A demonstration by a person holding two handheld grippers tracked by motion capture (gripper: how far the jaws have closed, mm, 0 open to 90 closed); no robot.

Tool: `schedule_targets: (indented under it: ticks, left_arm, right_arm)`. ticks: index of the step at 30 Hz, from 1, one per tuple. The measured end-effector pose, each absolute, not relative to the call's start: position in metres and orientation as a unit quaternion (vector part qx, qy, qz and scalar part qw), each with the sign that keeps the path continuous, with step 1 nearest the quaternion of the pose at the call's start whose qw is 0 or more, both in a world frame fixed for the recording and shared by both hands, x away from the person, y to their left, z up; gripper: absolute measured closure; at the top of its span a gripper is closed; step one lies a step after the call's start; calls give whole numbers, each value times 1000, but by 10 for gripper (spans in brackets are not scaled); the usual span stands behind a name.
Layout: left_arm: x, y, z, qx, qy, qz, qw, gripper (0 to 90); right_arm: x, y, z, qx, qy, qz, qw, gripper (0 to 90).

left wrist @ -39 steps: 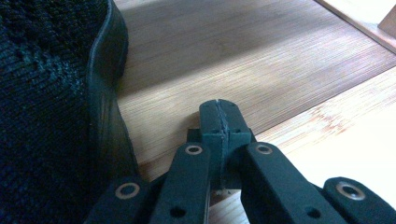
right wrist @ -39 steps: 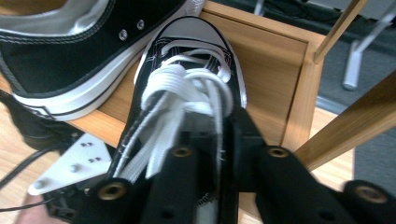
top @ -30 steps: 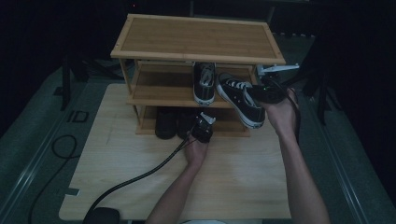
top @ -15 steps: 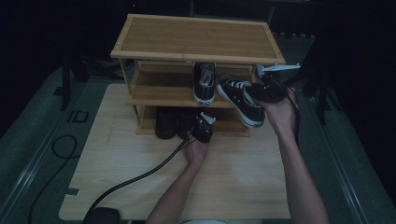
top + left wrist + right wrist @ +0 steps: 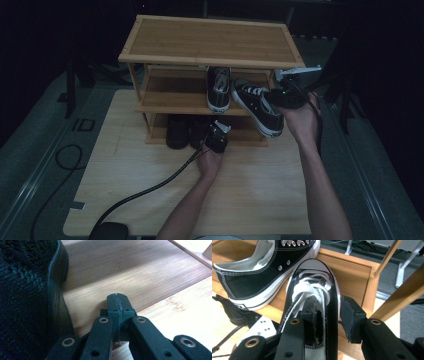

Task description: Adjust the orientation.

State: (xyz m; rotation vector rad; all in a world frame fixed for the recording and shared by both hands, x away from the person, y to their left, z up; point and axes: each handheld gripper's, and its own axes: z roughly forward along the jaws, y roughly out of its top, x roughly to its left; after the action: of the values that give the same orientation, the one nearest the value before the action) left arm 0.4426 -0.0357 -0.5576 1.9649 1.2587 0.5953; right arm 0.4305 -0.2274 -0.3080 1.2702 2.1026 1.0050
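High view: a black canvas low-top sneaker with white laces and a white rubber sole (image 5: 260,105) is held at the right end of the three-tier bamboo shoe rack (image 5: 210,40), level with the rack's middle shelf, toe angled toward it.
Grip on the shoe: in the right gripper view, the right gripper (image 5: 329,322) is seen pinching the shoe's side wall near the heel opening, one jaw inside the collar, the other outside it.
Neighbour: a matching black canvas sneaker (image 5: 218,89) already stands on the rack's middle shelf, just beside the held one.
Left gripper (image 5: 117,302): its jaws are pressed together on nothing, low at the front of the rack's bottom shelf, just beside a dark knitted shoe (image 5: 27,297).
Handling: the held sneaker is judged light; its canvas upper is soft and will fold under the pinch, while the rubber sole is stiff and grippy.
Where to hold: the stitched collar near the heel is judged firmest; a grip on loose canvas would let the toe droop and swing.
Risk: the toe may be caught on the rack's right post.
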Motion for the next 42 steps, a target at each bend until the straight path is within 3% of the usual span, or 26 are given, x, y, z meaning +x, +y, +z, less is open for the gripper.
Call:
schedule_targets:
  ticks: [10,19,42]
  left_arm:
    - [442,-36,-558,761,488,230,359,900]
    - [443,-36,-558,761,488,230,359,900]
    - [443,-36,-558,762,488,231,357,900]
  right_arm:
    - [423,-231,-290,452,776,371,236,679]
    - [414,-243,-287,446,775,366,257,898]
    - [402,-265,-318,455,791,322,252,900]
